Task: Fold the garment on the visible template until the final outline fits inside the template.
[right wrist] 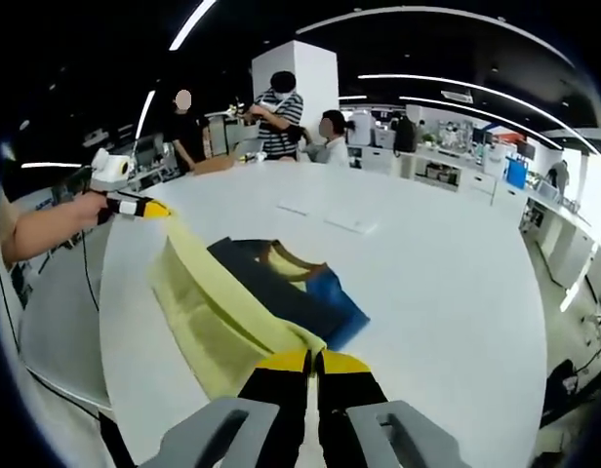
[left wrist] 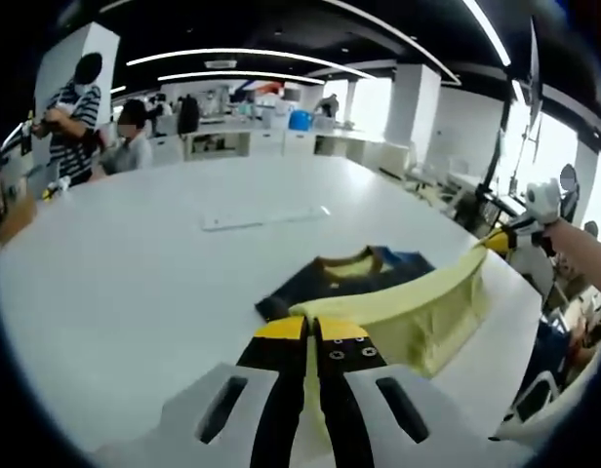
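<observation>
My left gripper (left wrist: pixel 310 330) is clamped on the yellow garment (left wrist: pixel 418 307), whose dark part lies on the white table (left wrist: pixel 135 263); at 3 o'clock I see my right gripper (left wrist: pixel 505 239). The right gripper view has it (right wrist: pixel 310 361) pinching the fabric too. At 12 o'clock people (right wrist: pixel 281 112) stand among desks; I can read no writing

Garment (left wrist: pixel 398 302) (right wrist: pixel 244 297) — pale yellow panel lifted over navy body, yellow collar, blue sleeve — on white table.
</observation>
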